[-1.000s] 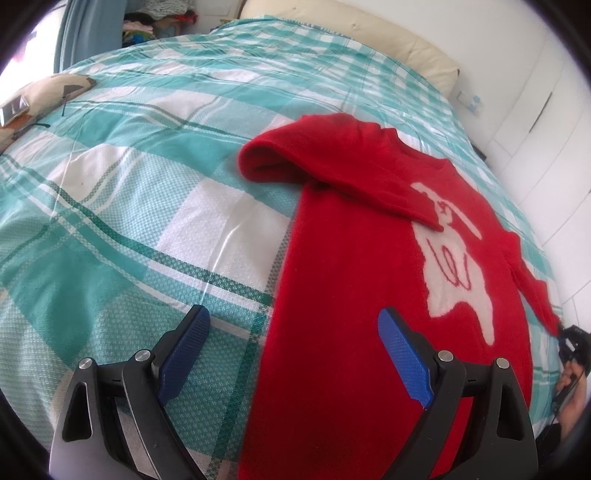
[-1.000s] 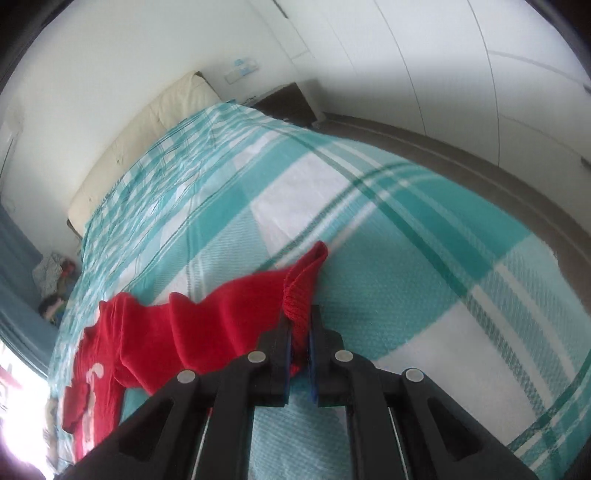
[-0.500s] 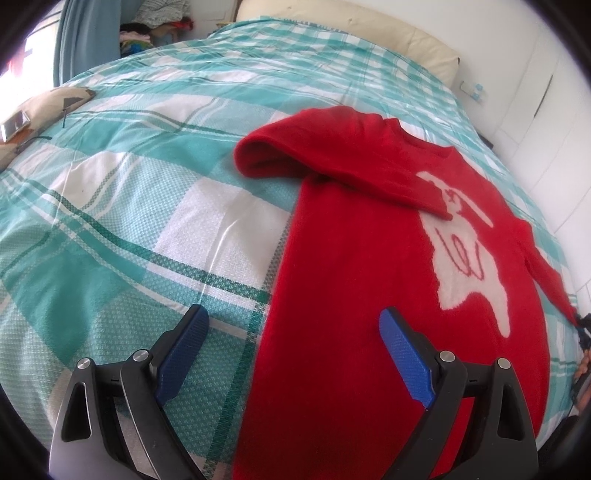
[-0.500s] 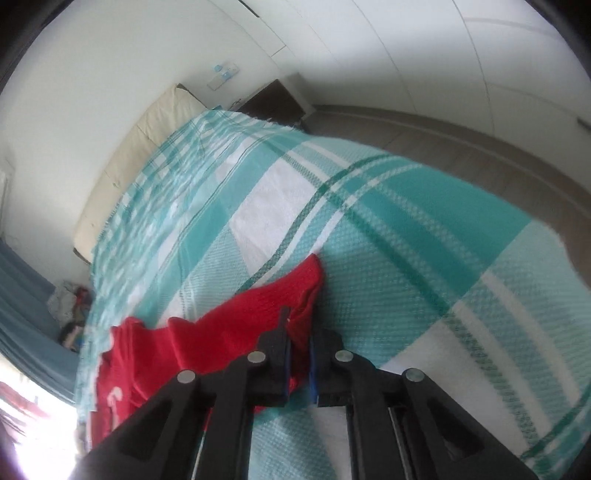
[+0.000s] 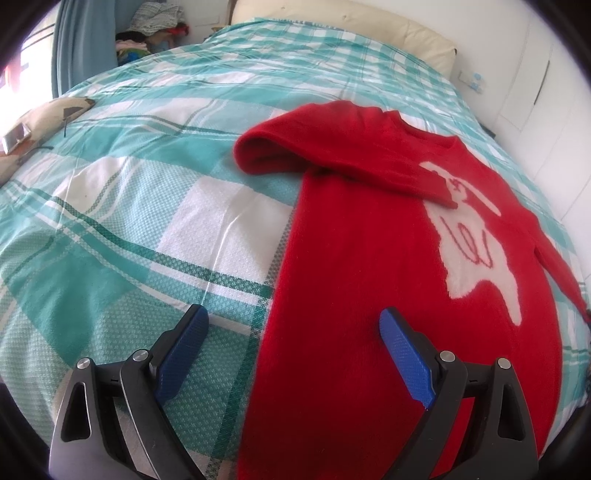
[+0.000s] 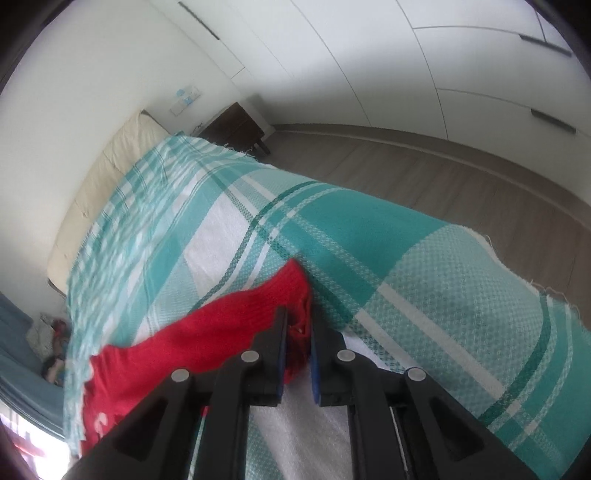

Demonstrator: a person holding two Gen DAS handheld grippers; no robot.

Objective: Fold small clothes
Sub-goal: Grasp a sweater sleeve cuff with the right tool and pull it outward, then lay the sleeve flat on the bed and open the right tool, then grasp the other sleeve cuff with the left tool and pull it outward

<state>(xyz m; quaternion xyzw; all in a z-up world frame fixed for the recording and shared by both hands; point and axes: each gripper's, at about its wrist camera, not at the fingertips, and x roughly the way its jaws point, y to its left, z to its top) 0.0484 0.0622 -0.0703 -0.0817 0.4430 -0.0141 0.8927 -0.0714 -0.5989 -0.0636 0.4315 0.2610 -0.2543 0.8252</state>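
Observation:
A small red sweater (image 5: pixel 369 266) with a white figure on its front lies flat on the teal plaid bedspread (image 5: pixel 147 221). Its left sleeve (image 5: pixel 332 155) is folded across the chest. My left gripper (image 5: pixel 293 332) is open and empty, hovering over the sweater's lower left edge. In the right wrist view my right gripper (image 6: pixel 297 325) is shut on the cuff of the right sleeve (image 6: pixel 229 332) and holds it lifted off the bedspread (image 6: pixel 406 258).
A cream headboard (image 5: pixel 351 26) runs along the far end of the bed. A patterned cushion (image 5: pixel 40 122) lies at the left edge. A dark nightstand (image 6: pixel 232 125) and wood floor (image 6: pixel 443 177) are beyond the bed's right side, with white wardrobe doors behind.
My right gripper has lifted and tilted with the sleeve cuff, so more floor and wall show. The left gripper has drifted slightly, still open over the sweater's hem.

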